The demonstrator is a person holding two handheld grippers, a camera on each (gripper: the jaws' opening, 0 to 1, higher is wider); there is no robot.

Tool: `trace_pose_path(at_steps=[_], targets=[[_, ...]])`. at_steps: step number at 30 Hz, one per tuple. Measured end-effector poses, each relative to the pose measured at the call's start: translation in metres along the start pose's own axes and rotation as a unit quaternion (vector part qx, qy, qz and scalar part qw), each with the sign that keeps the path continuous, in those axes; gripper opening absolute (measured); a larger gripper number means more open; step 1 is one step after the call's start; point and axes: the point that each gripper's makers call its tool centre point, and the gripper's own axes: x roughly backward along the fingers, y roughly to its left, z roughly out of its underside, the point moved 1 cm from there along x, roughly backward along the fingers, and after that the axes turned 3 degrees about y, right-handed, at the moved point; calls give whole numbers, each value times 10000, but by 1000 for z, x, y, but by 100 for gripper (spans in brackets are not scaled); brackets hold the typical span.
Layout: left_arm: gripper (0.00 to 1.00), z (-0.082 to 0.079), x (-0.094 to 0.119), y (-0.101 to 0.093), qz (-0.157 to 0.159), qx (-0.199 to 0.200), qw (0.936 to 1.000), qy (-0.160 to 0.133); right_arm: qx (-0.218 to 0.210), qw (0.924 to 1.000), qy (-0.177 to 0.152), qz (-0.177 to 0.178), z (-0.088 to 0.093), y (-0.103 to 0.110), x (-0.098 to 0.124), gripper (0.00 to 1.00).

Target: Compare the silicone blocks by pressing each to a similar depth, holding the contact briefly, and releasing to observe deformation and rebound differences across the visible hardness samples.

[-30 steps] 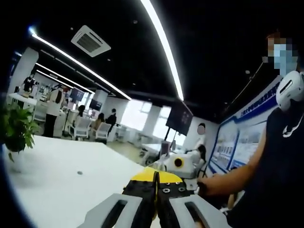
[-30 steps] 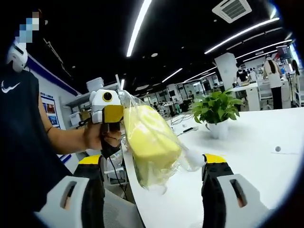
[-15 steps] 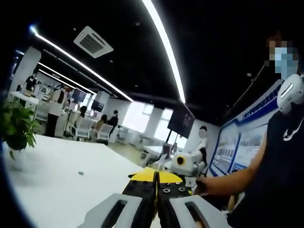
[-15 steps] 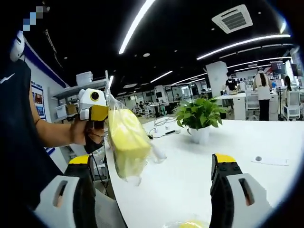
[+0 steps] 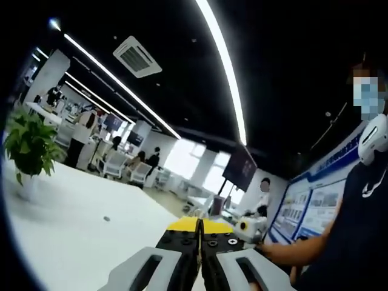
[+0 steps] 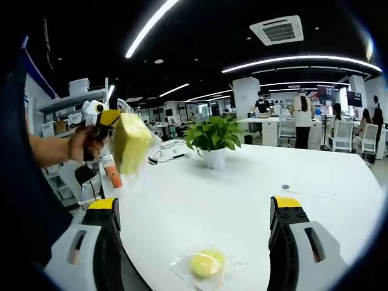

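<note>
We see our left gripper held up at the left of the right gripper view, jaws closed on the clear wrapper of a bagged yellow silicone block that hangs above the tabletop's left edge; in the left gripper view its jaws meet with no gap. Our right gripper stands wide and empty, its jaws apart at the bottom of its view; between them a second, rounder yellow sample in clear wrap lies on the tabletop near its near edge. A potted plant sits toward the far edge. We judge the comparison barely under way; no pressing is visible and both samples remain to be tested. Against the frame half a second ago, the hanging block looks smaller and farther left, and the wrapped sample is now fully in sight; much of that is camera movement.
</note>
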Motion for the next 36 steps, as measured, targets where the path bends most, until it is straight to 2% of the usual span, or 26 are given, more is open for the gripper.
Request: trace_pose_path(at_steps=[2,9,14,19,23,28,36], targets=[[0,0,2,1,-24,30,10000,-30,-189,9998,9,85,12,-3,7,96],[0,6,9,10,-164,96,9998,13,-368,9986,247,296,42,-10,30,96],[0,13,12,13,-251,201,9995,32,-156,9975,425,548,62,-15,43,96],[0,18,14,14,-305,269,9992,54,-186,9968,455,626,82,-14,53,96],[0,21,15,16,-333,234,9991,126,-267,9964,380,708,91,-13,61,96],[0,20,18,18,-391,253,9989,100,-317,9953,460,787,103,-10,66,96],[0,23,19,24,-509,308,9982,75,-292,9949,495,828,107,-10,66,96]])
